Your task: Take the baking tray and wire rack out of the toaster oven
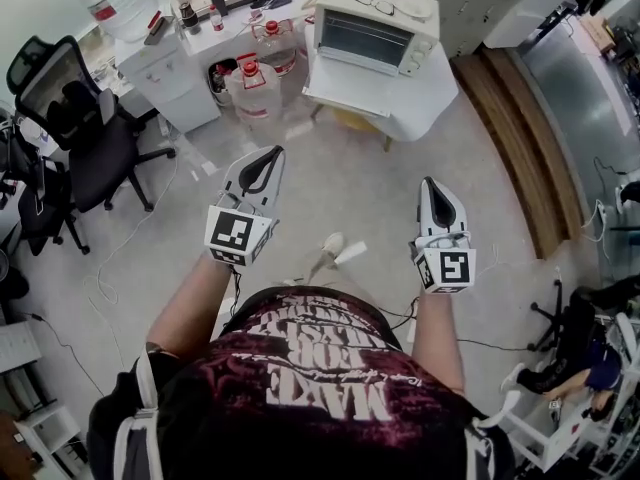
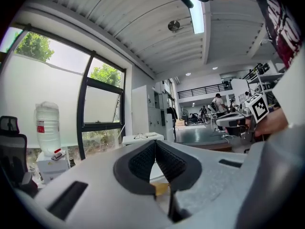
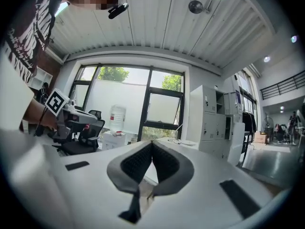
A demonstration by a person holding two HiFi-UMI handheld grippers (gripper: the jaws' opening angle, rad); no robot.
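Wooden platform (image 1: 525, 158): runs along the floor to the right of my path, beside the table.
Office chair (image 1: 85, 128): black, well off to my left.
White table (image 1: 420, 103): ahead of me across bare grey floor, well apart from both tools.
Toaster oven (image 1: 365, 33): stands on the table with its glass door closed; the baking tray and wire rack would be behind it, but I cannot make them out.
Water jug (image 1: 252, 80): red-capped, on the floor just left of the table.
Left gripper (image 1: 275, 151): held level, jaws pressed together on nothing.
Right gripper (image 1: 428, 181): alongside it, likewise clenched and empty.
Glasses (image 1: 373, 1): folded on the oven's top.
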